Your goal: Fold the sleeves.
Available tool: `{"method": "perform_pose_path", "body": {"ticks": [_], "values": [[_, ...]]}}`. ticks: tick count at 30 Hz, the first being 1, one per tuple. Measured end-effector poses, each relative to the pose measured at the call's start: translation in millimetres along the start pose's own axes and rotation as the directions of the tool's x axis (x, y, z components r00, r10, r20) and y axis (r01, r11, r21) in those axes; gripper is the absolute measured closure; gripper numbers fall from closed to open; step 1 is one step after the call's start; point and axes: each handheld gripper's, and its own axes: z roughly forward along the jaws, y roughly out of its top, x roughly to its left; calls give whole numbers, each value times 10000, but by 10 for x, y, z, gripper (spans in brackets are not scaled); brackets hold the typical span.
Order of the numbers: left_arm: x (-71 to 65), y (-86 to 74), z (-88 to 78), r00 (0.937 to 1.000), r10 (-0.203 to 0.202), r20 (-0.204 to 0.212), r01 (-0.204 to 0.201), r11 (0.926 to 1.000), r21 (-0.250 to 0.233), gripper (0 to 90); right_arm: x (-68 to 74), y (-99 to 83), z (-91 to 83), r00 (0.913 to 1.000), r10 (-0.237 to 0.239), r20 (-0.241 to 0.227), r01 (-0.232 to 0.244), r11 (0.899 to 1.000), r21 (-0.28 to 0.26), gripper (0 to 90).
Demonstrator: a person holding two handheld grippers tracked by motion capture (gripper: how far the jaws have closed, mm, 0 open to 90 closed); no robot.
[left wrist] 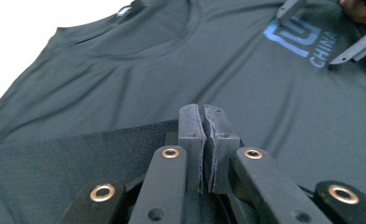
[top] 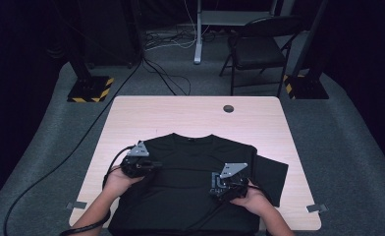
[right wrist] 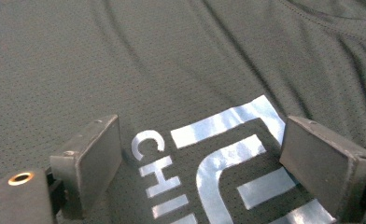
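A black T-shirt [top: 185, 167] lies flat on the table, collar away from me, with a blue logo [right wrist: 228, 154] on its chest. My left gripper [left wrist: 203, 112] is shut on a fold of the shirt's left sleeve [left wrist: 102, 149], which lies turned over onto the chest. In the high view that left gripper [top: 156, 164] sits over the shirt's left chest. My right gripper [right wrist: 200, 154] stands open low over the logo, one jaw on either side of the print. In the high view the right gripper [top: 219, 191] is near the shirt's right side. The right sleeve [top: 271, 174] lies spread out.
The wooden table [top: 180, 110] has a round cable hole [top: 228, 108] near its far edge and tape marks [top: 76, 205] at the front corners. Beyond it stand a folding chair [top: 257, 49] and two posts on striped bases [top: 90, 88]. A cable [top: 58, 167] runs along the floor at left.
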Motion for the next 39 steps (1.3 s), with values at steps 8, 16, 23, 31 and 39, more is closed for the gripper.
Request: {"method": "perform_pose_path", "body": {"ticks": [8, 16, 23, 31, 39], "values": [[-121, 77, 221, 9996, 233, 136, -233, 9997, 57, 724, 0, 0, 0, 10000, -2, -3, 2, 10000, 3, 113], [28, -90, 188, 9966, -325, -756, 325, 9995, -4, 341, 0, 1, -1, 10000, -16, -21, 16, 10000, 26, 107], [140, -245, 276, 9913, -394, -1252, 451, 9981, 423, 286, 0, 2, 1, 10000, -9, -49, 9, 10000, 47, 98], [224, -362, 352, 9879, -358, -1508, 456, 9971, 615, 227, 5, 2, 2, 9999, -131, -98, 131, 9999, 71, 94], [216, -381, 351, 9868, -345, -1580, 432, 9977, 518, 224, 7, 1, -1, 9998, -182, -59, 182, 9998, 26, 96]]}}
